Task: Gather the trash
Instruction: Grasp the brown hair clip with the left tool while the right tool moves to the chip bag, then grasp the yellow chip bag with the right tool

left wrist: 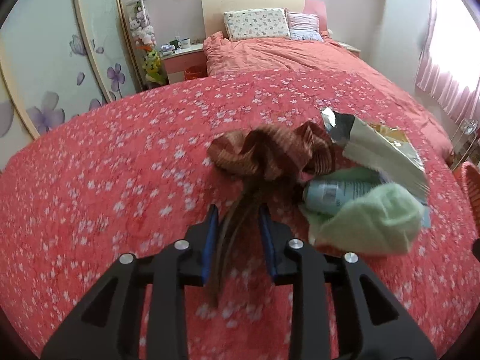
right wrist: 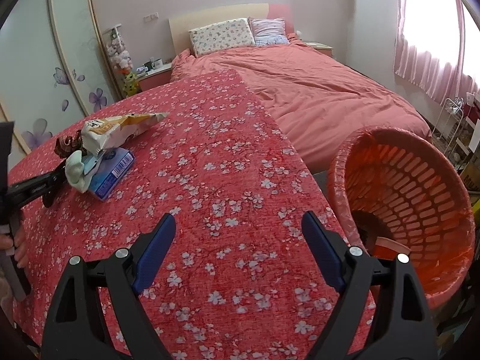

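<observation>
— What's your left tool doing?

— My left gripper [left wrist: 237, 214] has its blue pads drawn in narrow around the trailing tails of a brown striped ribbon [left wrist: 270, 153]. The tails run straight down between the two pads, but the picture is blurred there, so I can't tell whether the pads actually pinch them.

— And the ribbon's bunched part?

— It lies just beyond my fingertips on the red flowered bedspread [left wrist: 105, 180], touching the rest of the pile on its right.

— What's in that pile?

— A torn snack bag [left wrist: 381, 147] with a silver lining, lying on top toward the far side. Under it is a pale blue packet [left wrist: 333, 193], and a light green cloth [left wrist: 372, 225] is draped over the packet's near end. From my right camera the packet shows a barcode on its side.

— Your right tool?

— My right gripper [right wrist: 238, 223] stands wide, nothing between its pads, hanging over bare bedspread near the right edge of the bed. The pile is well off to its left, on the far side.

— Where does the trash go?

— An orange slatted basket [right wrist: 420, 180] with a thin plastic liner sits just right of my right gripper, past the bedspread's edge, tipped so its mouth faces me. Something dark and something pink lie at its bottom — I can't make out what.

— Anything else?

— Pillows [left wrist: 255, 24] at the far headboard, a pink curtain [right wrist: 429, 54] on the right.
</observation>
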